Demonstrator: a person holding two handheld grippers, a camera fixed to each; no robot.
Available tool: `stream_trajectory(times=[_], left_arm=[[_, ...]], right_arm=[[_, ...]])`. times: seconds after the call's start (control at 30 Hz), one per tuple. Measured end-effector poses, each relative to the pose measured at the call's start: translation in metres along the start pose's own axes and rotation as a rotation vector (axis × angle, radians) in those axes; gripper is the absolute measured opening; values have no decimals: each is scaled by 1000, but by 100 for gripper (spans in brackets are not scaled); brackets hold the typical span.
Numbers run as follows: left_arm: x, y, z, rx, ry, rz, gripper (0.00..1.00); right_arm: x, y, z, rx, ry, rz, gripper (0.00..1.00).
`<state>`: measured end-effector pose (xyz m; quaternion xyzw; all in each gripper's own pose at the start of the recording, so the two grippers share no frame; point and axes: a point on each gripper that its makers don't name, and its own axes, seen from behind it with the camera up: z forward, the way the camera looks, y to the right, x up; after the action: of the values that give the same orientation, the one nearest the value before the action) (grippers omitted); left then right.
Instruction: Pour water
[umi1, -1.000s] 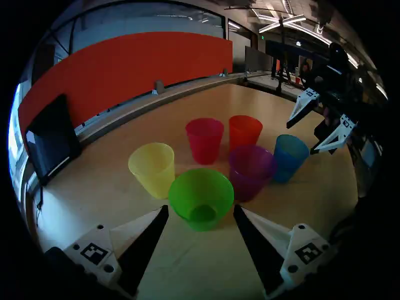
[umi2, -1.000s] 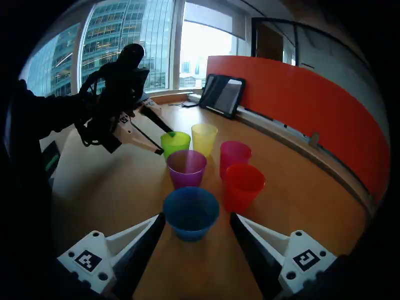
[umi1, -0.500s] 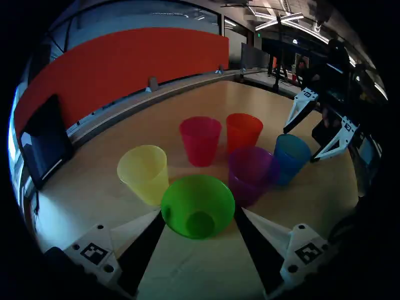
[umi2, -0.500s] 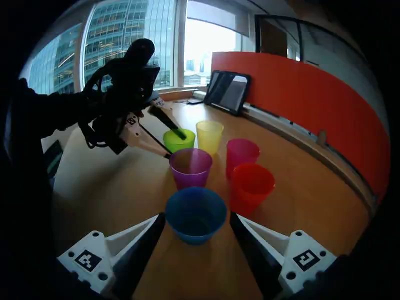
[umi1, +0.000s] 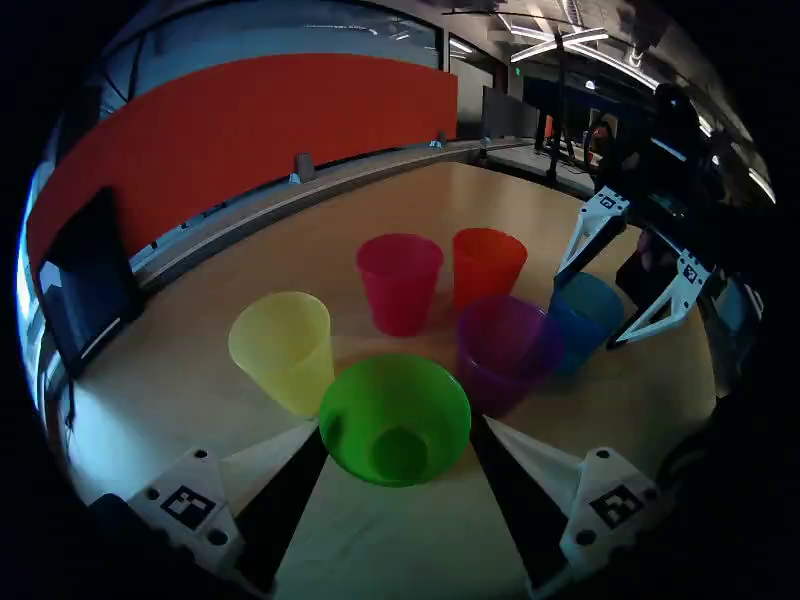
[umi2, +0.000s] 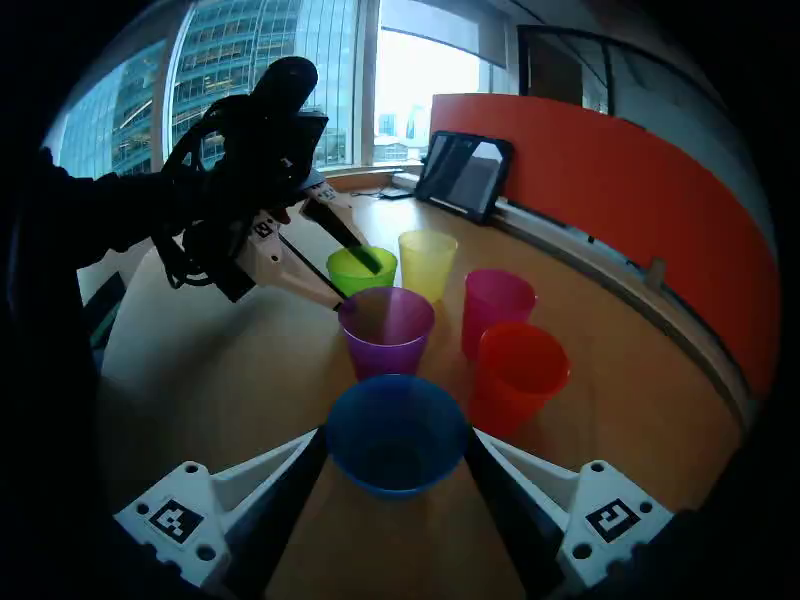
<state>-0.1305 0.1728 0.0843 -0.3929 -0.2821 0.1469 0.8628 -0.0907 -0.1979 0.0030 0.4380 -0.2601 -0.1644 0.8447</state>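
six plastic cups stand in a close cluster on a light wooden table (umi1: 170, 400). the left gripper (umi1: 398, 428) is spread wide with the green cup (umi1: 395, 400) upright between its two fingers; the fingertips sit right at the cup's sides, and whether they touch it cannot be told. just behind the green cup are the yellow cup (umi1: 283, 345) on one side and the purple cup (umi1: 505, 345) on the other, with the pink cup (umi1: 400, 280) and the orange-red cup (umi1: 487, 265) side by side farther back. the right gripper (umi2: 395, 433) is also spread wide, with the blue cup (umi2: 397, 455) upright between its fingers at the near edge of the cluster, the purple cup directly beyond it. whether any cup holds water cannot be told. in the right gripper view a dark-sleeved arm (umi2: 100, 215) holds the left gripper at the green cup. an orange wall panel (umi1: 250, 120) runs behind the table, a dark tablet (umi2: 465, 175) leans near it, and tall windows (umi2: 250, 60) look out on high-rise buildings
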Motion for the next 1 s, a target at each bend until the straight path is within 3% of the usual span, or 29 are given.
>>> stream_trajectory(times=[0.17, 0.3, 0.8, 1.0], left_arm=[[1, 2, 0, 0, 2, -5, 96], [1, 1, -1, 2, 4, -10, 88], [6, 2, -10, 4, 29, -19, 87], [10, 2, -18, 21, 44, -13, 87]], right_arm=[[-2, -2, 4, 3, -8, -4, 100], [-3, -2, 5, 3, -9, -3, 100], [-3, -2, 6, -4, -2, 1, 100], [-2, 0, 6, -17, 11, 11, 94]])
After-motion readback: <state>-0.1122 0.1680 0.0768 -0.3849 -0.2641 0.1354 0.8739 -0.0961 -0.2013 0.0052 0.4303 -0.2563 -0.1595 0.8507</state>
